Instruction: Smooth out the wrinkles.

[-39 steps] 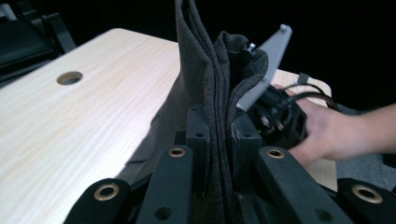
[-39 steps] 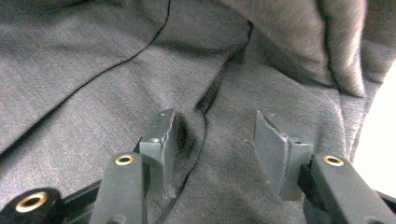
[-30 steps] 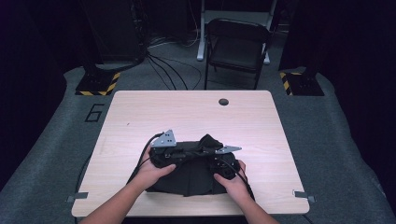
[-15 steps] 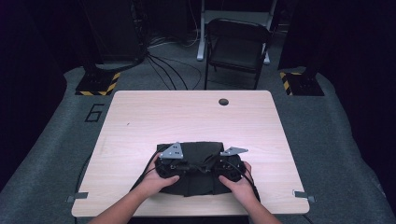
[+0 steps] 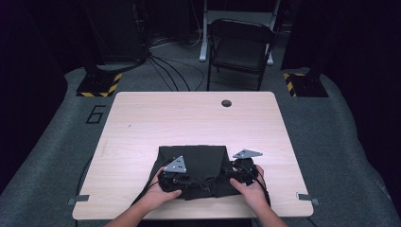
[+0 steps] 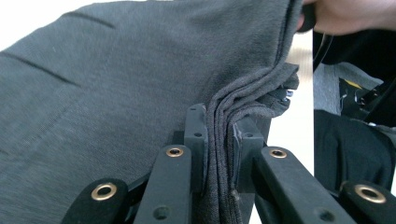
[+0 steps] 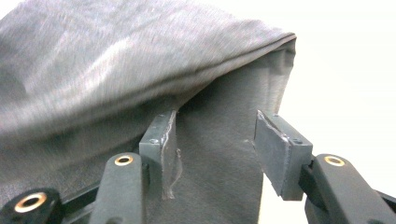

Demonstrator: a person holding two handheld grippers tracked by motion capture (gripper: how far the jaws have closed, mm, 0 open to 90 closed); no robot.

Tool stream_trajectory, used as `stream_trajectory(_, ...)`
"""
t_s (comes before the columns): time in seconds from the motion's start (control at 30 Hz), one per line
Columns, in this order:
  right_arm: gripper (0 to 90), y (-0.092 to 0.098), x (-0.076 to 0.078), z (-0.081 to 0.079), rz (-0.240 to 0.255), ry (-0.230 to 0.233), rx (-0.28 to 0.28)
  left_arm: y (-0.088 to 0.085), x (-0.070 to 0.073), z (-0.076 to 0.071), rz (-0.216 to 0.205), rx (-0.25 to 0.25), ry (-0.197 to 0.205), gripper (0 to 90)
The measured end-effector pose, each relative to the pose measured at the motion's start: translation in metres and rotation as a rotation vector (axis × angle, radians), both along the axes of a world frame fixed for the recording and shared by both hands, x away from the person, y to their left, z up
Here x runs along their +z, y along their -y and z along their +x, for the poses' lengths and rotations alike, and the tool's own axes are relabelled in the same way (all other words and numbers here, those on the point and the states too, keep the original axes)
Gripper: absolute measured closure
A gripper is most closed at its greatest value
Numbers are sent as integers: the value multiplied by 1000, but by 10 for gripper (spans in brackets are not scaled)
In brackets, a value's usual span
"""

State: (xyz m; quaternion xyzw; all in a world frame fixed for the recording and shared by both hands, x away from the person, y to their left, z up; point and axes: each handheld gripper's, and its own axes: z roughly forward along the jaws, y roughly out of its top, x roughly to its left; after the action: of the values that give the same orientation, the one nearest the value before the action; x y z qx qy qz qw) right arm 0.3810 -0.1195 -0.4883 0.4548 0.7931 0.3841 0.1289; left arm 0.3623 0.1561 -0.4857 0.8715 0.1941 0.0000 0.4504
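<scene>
A dark grey folded garment (image 5: 194, 161) lies on the near half of the wooden table (image 5: 189, 118). My left gripper (image 5: 174, 176) holds its near left edge. In the left gripper view the left gripper (image 6: 219, 135) pinches several stacked folds of the garment (image 6: 116, 84) between its pads; its jaws have just been opening slightly, with the cloth still between them. My right gripper (image 5: 241, 172) is at the garment's near right corner. In the right gripper view the right gripper (image 7: 215, 140) has its pads apart, and a loose flap of the garment (image 7: 116, 70) hangs in the gap.
A round cable hole (image 5: 226, 103) sits near the table's far edge. A dark folding chair (image 5: 241, 47) stands behind the table, with cables on the floor beside it. The table's near edge runs just under both hands.
Both hands have drawn back toward the near edge and sunk. The garment, bunched up between them before, now lies flatter on the table, and the right gripper has shifted right.
</scene>
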Motion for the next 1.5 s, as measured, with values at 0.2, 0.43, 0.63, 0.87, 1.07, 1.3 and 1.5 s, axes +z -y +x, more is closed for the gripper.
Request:
stream_trajectory(0.2,502,2,14,0,31,44,-37,0,-4,-2,31,13,-14,699)
stream_trajectory(0.43,496,-15,33,-10,78,104,6,0,-8,-2,41,15,-17,685)
stream_trajectory(0.63,480,-28,29,-9,64,86,67,-2,-10,-3,31,33,-24,665)
stream_trajectory(0.87,461,-33,8,-12,-20,55,103,-20,-1,-11,10,45,-44,518)
stream_trajectory(1.07,453,-31,-3,-13,-36,26,108,-54,15,-9,-46,156,-20,494)
stream_trajectory(1.3,443,-31,-11,-15,-53,8,119,-82,14,4,-26,281,-9,503)
stream_trajectory(1.5,443,-30,-13,-16,-53,2,122,-87,-7,4,28,297,-54,535)
